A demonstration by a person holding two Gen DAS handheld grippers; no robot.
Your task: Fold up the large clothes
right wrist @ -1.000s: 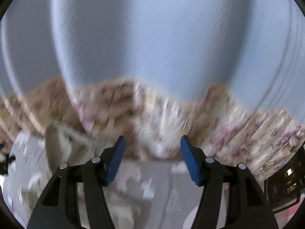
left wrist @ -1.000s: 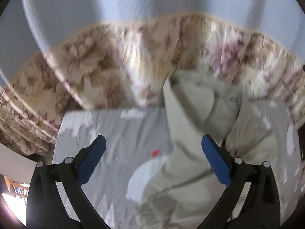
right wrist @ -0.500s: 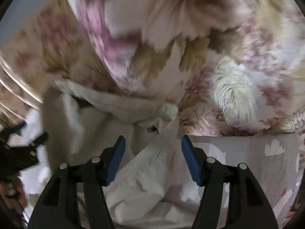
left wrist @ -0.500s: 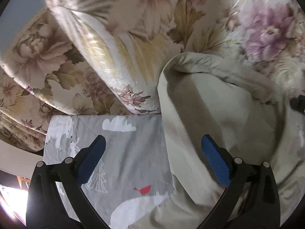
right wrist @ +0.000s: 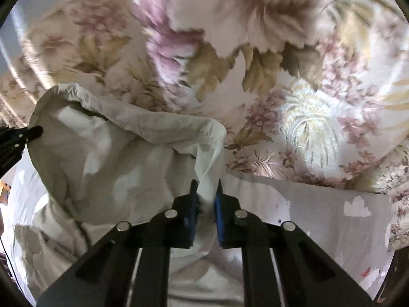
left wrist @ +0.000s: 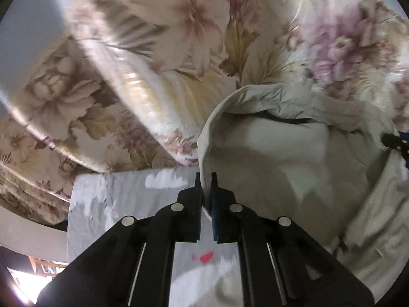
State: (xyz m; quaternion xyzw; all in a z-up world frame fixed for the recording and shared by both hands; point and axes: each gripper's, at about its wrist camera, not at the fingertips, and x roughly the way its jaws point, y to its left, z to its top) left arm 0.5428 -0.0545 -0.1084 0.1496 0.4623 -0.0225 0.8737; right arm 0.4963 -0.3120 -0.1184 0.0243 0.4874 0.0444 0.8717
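**Both hand-held grippers clamp the top edge of a beige garment on a bed**

Left hand-held gripper [left wrist: 205,179]: jaws pressed together on the left edge of the beige garment [left wrist: 288,158]. Thin fold of cloth sits between the blue pads, edge runs up from the tips and curves right into the rolled hem. Gripper angled down at the bed.

Right hand-held gripper [right wrist: 206,186]: jaws closing, bunched corner of the garment [right wrist: 107,158] between the blue pads, pads pressing on it. Cloth gathers into a twisted peak just above the tips. Also angled down.

Garment: pale beige, large, wrinkled, spread between the two grippers. Its top hem is rolled and sags in an arc from one grip to the other. A dark gap shows under the hem, so it looks like an opening, cannot tell which part of the garment. Lower part lies crumpled on the bed sheet [left wrist: 122,199], toward the cameras.

Bed sheet: grey, printed with white clouds and trees, small red bird [left wrist: 205,257] below the left gripper. Garment rests on it, just in front of the floral quilt [left wrist: 179,38].

Floral quilt: cream with pink and tan flowers, heaped behind the garment, touching its top hem in both views.

Each gripper's black tip shows at the edge of the other's view. Both frames slightly motion-blurred, far background unreadable.
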